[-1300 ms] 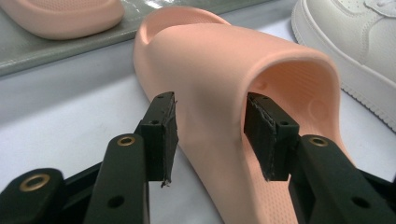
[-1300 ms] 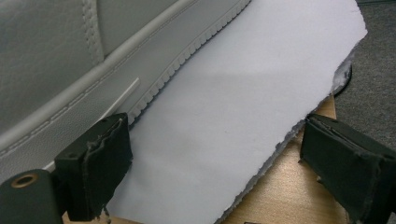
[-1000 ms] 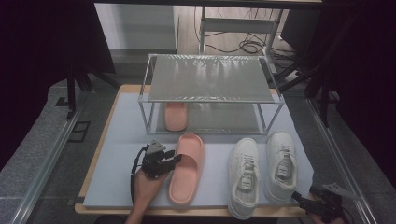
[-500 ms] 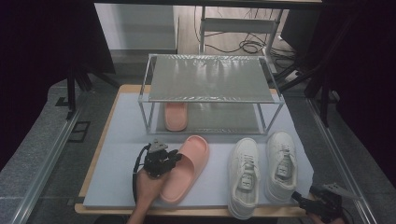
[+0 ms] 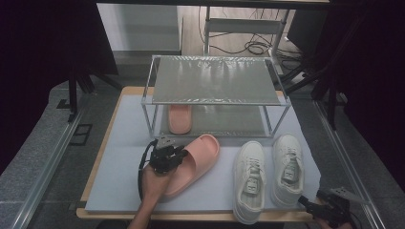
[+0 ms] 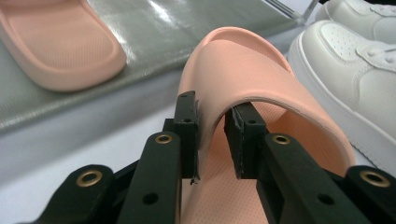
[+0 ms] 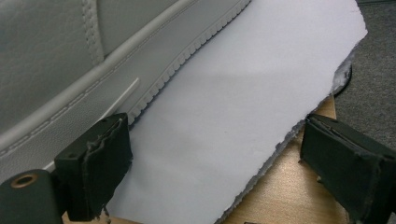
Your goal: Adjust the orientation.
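My left gripper (image 5: pixel 167 155) (image 6: pixel 212 112) is shut on the side of the arched strap of a pink slipper (image 5: pixel 196 160) (image 6: pixel 261 70). Its jaws have just been closing with that strap between them. The slipper lies slanted on the grey mat (image 5: pixel 119 167), toe pointing up and to the right, and looks slightly raised. Its twin, a second pink slipper (image 5: pixel 180 118) (image 6: pixel 56 42), rests on the lower shelf of the metal rack (image 5: pixel 215 78). My right gripper (image 5: pixel 310 205) (image 7: pixel 224 149) stands open at the mat's front right corner, beside a white sneaker (image 7: pixel 70 56), with nothing held.
Two white sneakers (image 5: pixel 250 176) (image 5: pixel 288 164) stand side by side on the right of the mat, close to the slipper's toe. The rack's top shelf is bare. The wooden table edge (image 7: pixel 289 196) shows past the mat's torn corner. Cables lie on the floor behind.
The left gripper's jaws closed on the slipper's strap. The slipper swung from pointing straight away to slanting right, and rose a little. The right gripper stayed put.
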Available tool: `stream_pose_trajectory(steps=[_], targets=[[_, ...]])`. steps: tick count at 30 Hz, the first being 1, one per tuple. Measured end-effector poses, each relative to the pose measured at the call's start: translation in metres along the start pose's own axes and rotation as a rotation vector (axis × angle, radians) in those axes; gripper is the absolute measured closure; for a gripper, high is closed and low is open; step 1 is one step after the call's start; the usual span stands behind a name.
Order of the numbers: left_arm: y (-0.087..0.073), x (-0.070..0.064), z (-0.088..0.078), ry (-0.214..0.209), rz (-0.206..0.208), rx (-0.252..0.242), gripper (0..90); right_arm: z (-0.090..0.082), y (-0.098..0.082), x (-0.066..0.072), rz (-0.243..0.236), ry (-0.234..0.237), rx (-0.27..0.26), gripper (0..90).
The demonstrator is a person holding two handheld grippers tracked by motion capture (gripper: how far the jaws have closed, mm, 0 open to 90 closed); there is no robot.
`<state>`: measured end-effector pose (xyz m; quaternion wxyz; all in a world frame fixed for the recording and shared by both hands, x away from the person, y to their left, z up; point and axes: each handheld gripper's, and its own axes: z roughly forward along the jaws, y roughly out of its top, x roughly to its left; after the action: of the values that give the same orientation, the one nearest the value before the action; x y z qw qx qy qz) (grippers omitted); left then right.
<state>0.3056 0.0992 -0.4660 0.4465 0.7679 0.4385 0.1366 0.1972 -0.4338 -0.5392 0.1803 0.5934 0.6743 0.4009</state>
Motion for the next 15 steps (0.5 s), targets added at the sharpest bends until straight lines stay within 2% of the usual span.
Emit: stream_pose_trajectory(steps=[7,15], targets=[[0.018,-0.002,0.008,0.023,0.014,-0.008,74.6,0.000,0.000,0.000,0.000,0.001,0.000,8.5],[0.036,-0.003,0.026,0.059,0.015,-0.017,74.0,0.000,0.000,0.000,-0.002,0.001,0.000,8.4]])
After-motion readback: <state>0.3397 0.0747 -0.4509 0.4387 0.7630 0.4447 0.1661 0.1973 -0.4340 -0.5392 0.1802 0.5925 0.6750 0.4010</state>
